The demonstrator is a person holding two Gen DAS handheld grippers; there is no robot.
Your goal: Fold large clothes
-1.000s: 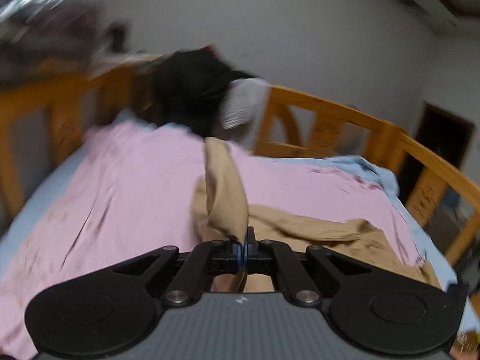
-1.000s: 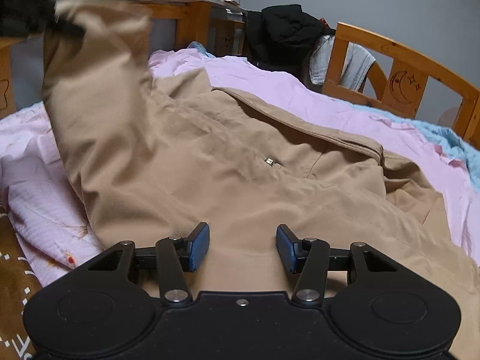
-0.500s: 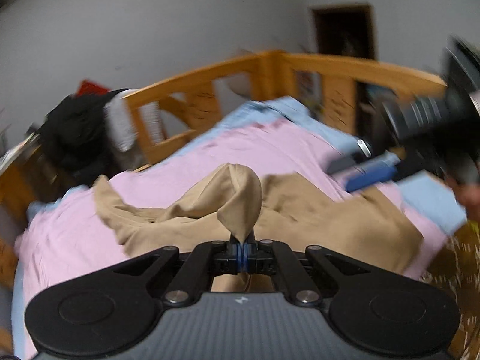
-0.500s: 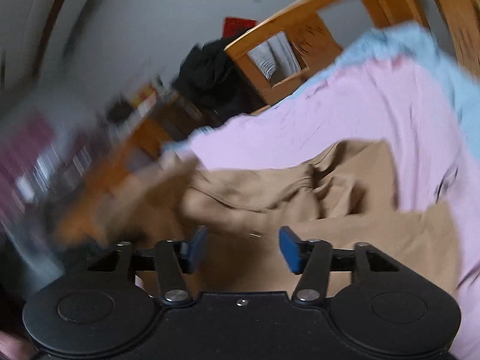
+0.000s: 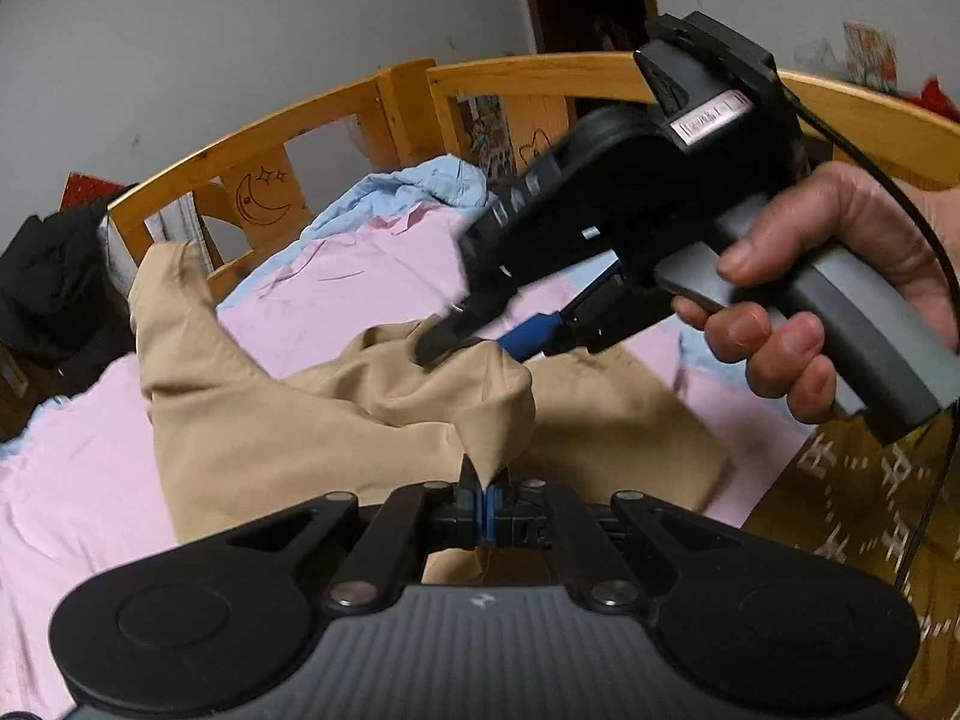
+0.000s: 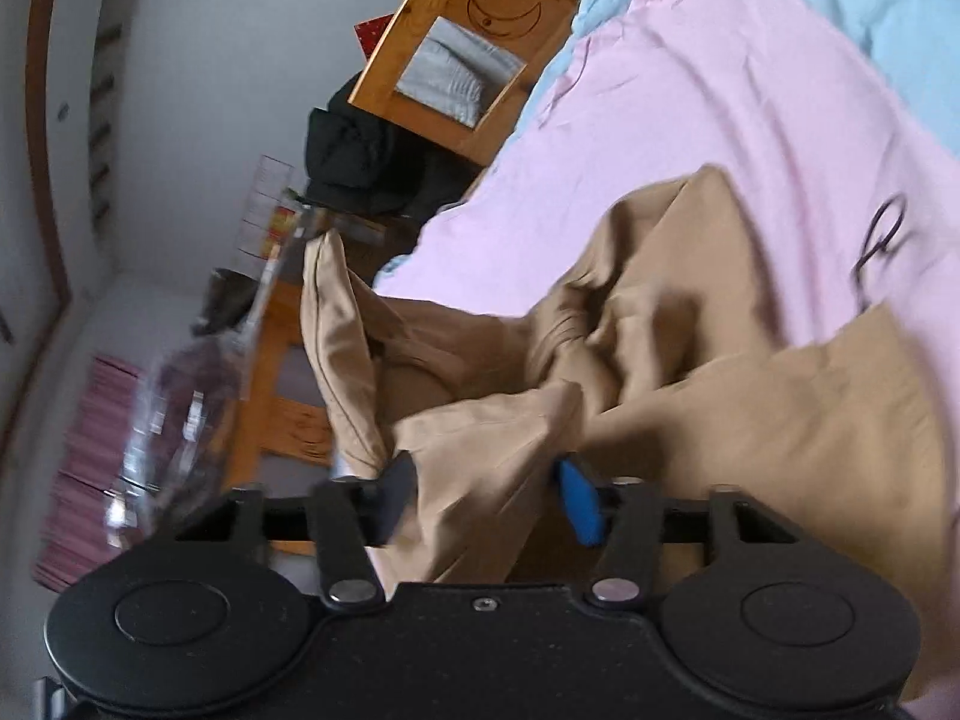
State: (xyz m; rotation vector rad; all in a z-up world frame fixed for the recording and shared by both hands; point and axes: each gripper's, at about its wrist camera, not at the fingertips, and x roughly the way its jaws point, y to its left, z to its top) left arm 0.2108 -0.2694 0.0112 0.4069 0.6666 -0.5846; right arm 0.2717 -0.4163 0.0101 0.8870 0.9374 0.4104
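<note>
A tan jacket [image 5: 270, 432] lies rumpled on the pink sheet [image 5: 360, 276] of a bed. My left gripper [image 5: 483, 492] is shut on a raised fold of the jacket, which hangs up from its pads. My right gripper [image 5: 486, 348], held in a person's hand [image 5: 810, 300], reaches into that same fold from the right. In the right wrist view the right gripper [image 6: 489, 489] has a bunch of the tan jacket [image 6: 720, 408] between its blue pads; its jaws are closing and still stand apart. A jacket edge stands up at the far left.
A wooden bed rail [image 5: 270, 138] with moon and star carvings rings the bed. Black clothes [image 5: 48, 276] hang over it at the left. A blue sheet [image 5: 408, 180] lies under the pink one. A brown patterned blanket [image 5: 840, 510] lies at the right.
Both views have swung round and rolled. The left gripper carried its jacket fold across the bed. The right gripper came in close from the right and now has fabric between narrower jaws.
</note>
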